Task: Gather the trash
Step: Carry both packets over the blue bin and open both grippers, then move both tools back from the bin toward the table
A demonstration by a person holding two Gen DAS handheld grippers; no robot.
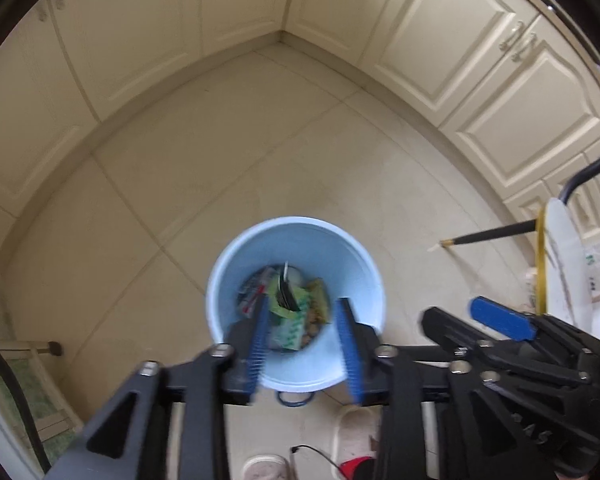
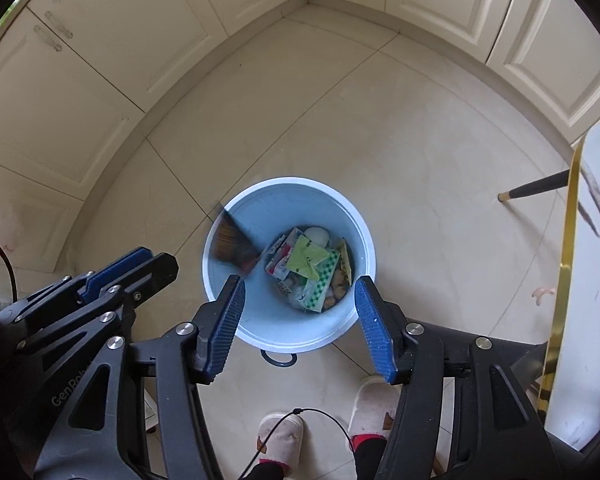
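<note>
Two grippers hang side by side over a light blue trash bin that stands upright on the beige tiled floor, its round mouth facing straight up at both cameras. The left gripper is released: its blue ribbed pads stand apart with nothing between them, framing the near rim of the bin. The right gripper is likewise released, jaws spread a little wider, empty, also above the near rim.

Inside the bin lies a heap of wrappers: a yellow-green packet on top, a green-checked packet under it with its long axis running from the bin's centre toward the near wall, and red-and-white packets beside them. In the right wrist view a blurred brown and dark thing lies slanted against the left inner wall, narrow end up near the rim, broad end down toward the heap; what it is cannot be told.

Cream cabinet doors line the corner beyond. A person's slippered feet stand near the bin, and a gold-edged white table sits to the right.
</note>
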